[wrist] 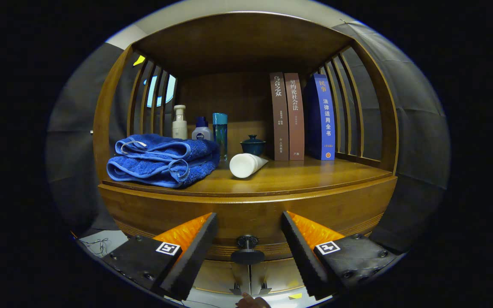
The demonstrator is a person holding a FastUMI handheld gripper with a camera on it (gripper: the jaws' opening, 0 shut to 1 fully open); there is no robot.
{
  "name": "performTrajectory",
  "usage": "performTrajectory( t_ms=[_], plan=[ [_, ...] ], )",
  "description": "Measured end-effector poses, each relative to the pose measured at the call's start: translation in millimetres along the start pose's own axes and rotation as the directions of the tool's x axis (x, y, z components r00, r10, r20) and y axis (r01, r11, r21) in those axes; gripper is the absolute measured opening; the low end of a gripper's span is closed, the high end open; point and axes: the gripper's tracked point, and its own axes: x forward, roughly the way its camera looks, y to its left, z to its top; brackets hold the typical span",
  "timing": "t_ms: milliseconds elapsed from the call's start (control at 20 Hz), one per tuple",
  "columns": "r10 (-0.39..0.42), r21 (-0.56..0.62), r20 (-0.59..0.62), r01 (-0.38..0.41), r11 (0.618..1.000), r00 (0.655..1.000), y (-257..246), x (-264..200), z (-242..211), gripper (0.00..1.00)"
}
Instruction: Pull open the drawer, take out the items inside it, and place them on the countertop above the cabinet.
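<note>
Lining up on the drawer knob (247, 248), lower centre of frame: jaws spread w/ knob between them, untouched, ready to pinch. Towel (163, 159) and tube (247, 165) already on surface (298, 177).

books (296, 116): three, far right
bottles (202, 125): three, far left
towel (163, 159): one
white tube (246, 165): one
lidded cup (253, 144): one
drawer knob (247, 242): one

Gripper (248, 222) jaws apart, flanking drawer knob (247, 248); towel (163, 160) on countertop (306, 177).
</note>
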Motion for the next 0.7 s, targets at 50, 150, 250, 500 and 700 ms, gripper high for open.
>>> performTrajectory(
  t_ms=[50, 150, 250, 500, 700],
  plan=[
    [-0.003, 0.004, -0.018, 0.003, 1.0, 1.0, -1.1, -0.7, -3.3, 0.99],
    [-0.013, 0.031, -0.033, 0.014, 0.999, 0.999, -5.5, -3.2, -3.1, 0.99],
    [-0.018, 0.052, -0.024, 0.019, 0.998, 1.0, -8.5, -8.9, 2.0, 0.99],
    [0.001, -0.002, 0.032, -0.001, 1.0, 0.999, -1.0, -32.0, 36.4, 1.0],
    [0.024, -0.046, 0.107, -0.019, 0.999, 0.994, 5.8, -61.5, 86.4, 1.0]
  ],
)
